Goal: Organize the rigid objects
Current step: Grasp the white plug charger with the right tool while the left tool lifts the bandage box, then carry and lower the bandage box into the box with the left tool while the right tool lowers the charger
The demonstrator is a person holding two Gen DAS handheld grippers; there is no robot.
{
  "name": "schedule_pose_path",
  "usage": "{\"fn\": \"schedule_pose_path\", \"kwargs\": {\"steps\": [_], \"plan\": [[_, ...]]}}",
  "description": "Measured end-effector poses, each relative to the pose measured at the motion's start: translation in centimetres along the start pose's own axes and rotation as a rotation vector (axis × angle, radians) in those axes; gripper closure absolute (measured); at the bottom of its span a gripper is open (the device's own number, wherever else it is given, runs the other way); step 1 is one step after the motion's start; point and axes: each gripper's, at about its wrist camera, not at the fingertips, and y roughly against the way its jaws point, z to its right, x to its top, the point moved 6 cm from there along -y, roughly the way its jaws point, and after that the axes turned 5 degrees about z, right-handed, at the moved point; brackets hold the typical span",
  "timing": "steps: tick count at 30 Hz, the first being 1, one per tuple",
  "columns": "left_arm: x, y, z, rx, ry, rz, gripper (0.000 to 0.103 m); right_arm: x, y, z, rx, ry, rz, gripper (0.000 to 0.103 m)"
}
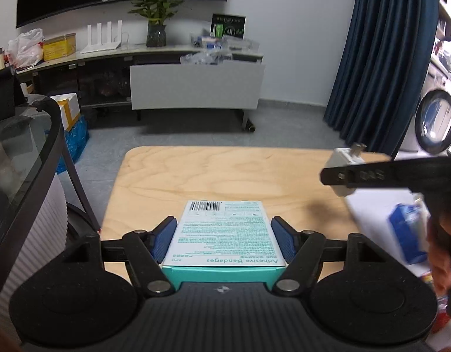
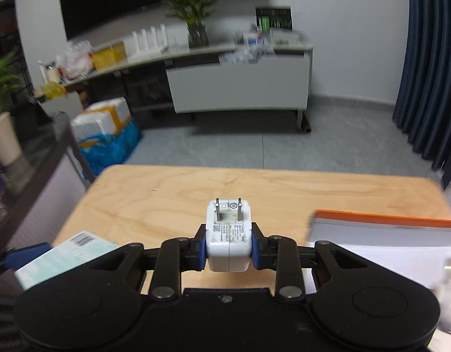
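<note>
— Grippers are both carrying loads: the left gripper [image 1: 224,239] is clamping the bandage box [image 1: 222,231] by its long sides, flat above the wooden table [image 1: 225,173].

— And the right gripper [image 2: 229,245]?

— It is pinching the white charger [image 2: 228,234], prongs forward, probably for placing. Open tabletop is lying ahead; a white tray [image 2: 386,234] is sitting right.

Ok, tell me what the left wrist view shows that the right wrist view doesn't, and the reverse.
Only the left wrist view shows the round washing machine door and a blurred blue carton at the right edge. Only the right wrist view shows the two metal prongs on the white plug adapter head-on and the orange-edged white box. Both show the teal adhesive bandages box in the left gripper, the adapter in the right gripper, and the light wooden table.
</note>
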Motion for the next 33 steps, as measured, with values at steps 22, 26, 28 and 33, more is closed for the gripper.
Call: {"fn": "schedule_pose_path", "kwargs": {"steps": [22,26,28,33], "plan": [[-3.3,9.4,19.0,-0.155,-0.028,0.054,0.031,-8.4,25.5,13.6,-0.224,-0.092,0.159,0.069],[-3.5,9.3,20.8,-0.172,-0.045,0.053,0.031,-9.0,26.3,14.7,-0.221,-0.119,0.164,0.069],[-3.6,9.1,21.2,-0.179,-0.047,0.05,0.031,-9.2,26.4,14.9,-0.219,-0.119,0.165,0.069],[-4.5,8.9,21.7,-0.176,-0.043,0.036,0.031,-10.1,26.5,15.4,-0.208,-0.129,0.152,0.069]]}}
